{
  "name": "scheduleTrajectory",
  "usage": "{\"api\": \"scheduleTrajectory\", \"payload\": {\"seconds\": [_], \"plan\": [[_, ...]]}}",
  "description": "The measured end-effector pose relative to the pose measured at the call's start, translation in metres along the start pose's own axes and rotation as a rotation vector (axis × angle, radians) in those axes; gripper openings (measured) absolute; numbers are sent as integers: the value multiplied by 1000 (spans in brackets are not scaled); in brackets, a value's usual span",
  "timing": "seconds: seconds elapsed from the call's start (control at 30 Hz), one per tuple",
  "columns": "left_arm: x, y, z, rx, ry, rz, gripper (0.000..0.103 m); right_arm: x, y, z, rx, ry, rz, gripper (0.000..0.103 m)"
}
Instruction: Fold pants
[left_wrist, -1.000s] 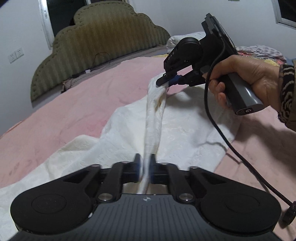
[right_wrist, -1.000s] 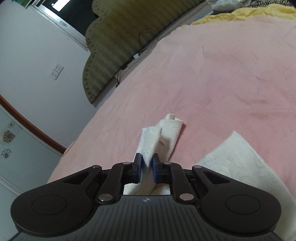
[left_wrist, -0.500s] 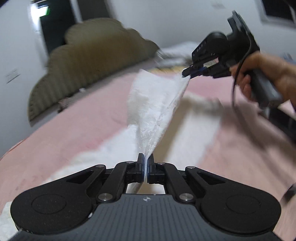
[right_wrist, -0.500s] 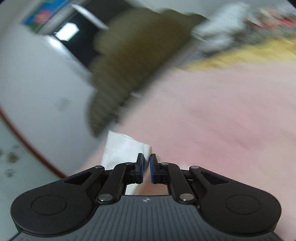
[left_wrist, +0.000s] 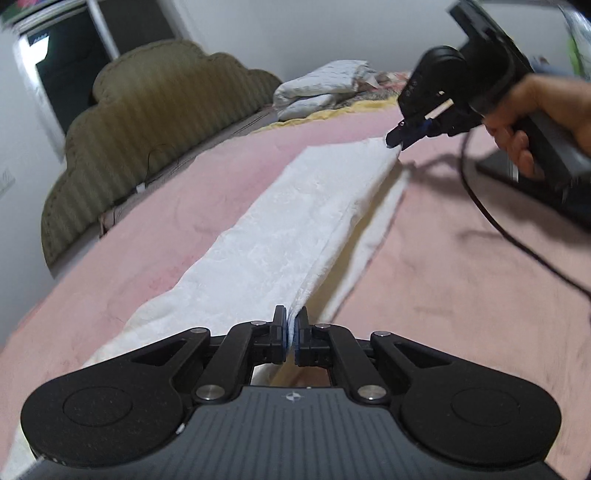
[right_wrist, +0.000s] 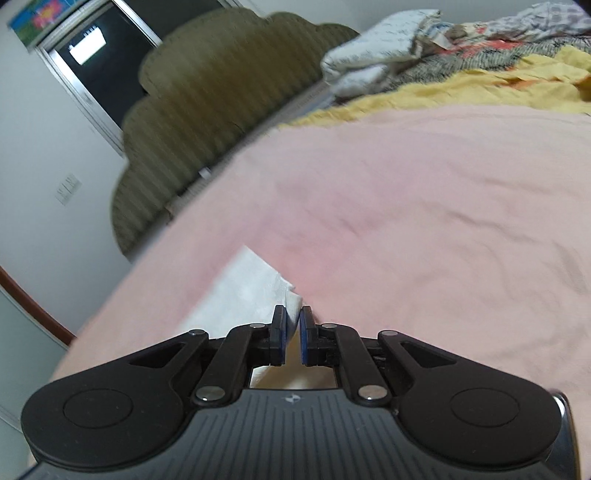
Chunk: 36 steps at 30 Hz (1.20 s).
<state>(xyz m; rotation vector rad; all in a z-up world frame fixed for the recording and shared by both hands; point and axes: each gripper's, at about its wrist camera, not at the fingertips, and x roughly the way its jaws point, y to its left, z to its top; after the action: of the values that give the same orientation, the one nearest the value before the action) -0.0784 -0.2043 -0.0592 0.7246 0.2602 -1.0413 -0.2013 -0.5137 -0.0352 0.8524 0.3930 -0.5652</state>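
White textured pants (left_wrist: 288, 225) lie stretched lengthwise over the pink bedspread (left_wrist: 461, 280). My left gripper (left_wrist: 291, 332) is shut on the near end of their raised fold edge. My right gripper (left_wrist: 400, 138), held by a hand, is shut on the far corner of the same edge, a little above the bed. In the right wrist view the right gripper (right_wrist: 291, 332) pinches a white corner of the pants (right_wrist: 255, 291); the rest of them is hidden below.
An olive scalloped headboard (left_wrist: 155, 122) stands along the left side of the bed. White pillows (left_wrist: 321, 88) and yellow and patterned bedding (right_wrist: 498, 74) are piled at the far end. A black cable (left_wrist: 517, 236) hangs from the right gripper across the bedspread.
Both grippers have carried the held edge over to the left and lower. The pants leg, bunched and raised before, now lies spread flat as a long band on the bed.
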Motion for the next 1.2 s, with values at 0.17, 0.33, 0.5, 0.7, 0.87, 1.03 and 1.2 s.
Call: {"api": "scheduleTrajectory", "payload": {"seconds": [0.17,0.33,0.5,0.7,0.87,1.03,1.2], "plan": [[11,4,-2,-14,39,-18,20,3,6,0,-71,31,-59,10],[-21,14,5,-71,-39,-154,59,-17,37,-1,-165,-206,-195,16],[-32,41,9,-164,-73,-64,76,32,81,-7,-247,94,141,16],[12,94,-26,-414,219,94,67,69,76,-22,-213,133,9,16],[6,93,-29,-440,200,52,59,51,130,-56,-411,137,112,19],[-25,113,-48,-443,209,170,62,71,160,-95,-600,198,158,43],[-91,167,-107,-640,276,410,61,51,208,-116,-727,77,124,47]]}}
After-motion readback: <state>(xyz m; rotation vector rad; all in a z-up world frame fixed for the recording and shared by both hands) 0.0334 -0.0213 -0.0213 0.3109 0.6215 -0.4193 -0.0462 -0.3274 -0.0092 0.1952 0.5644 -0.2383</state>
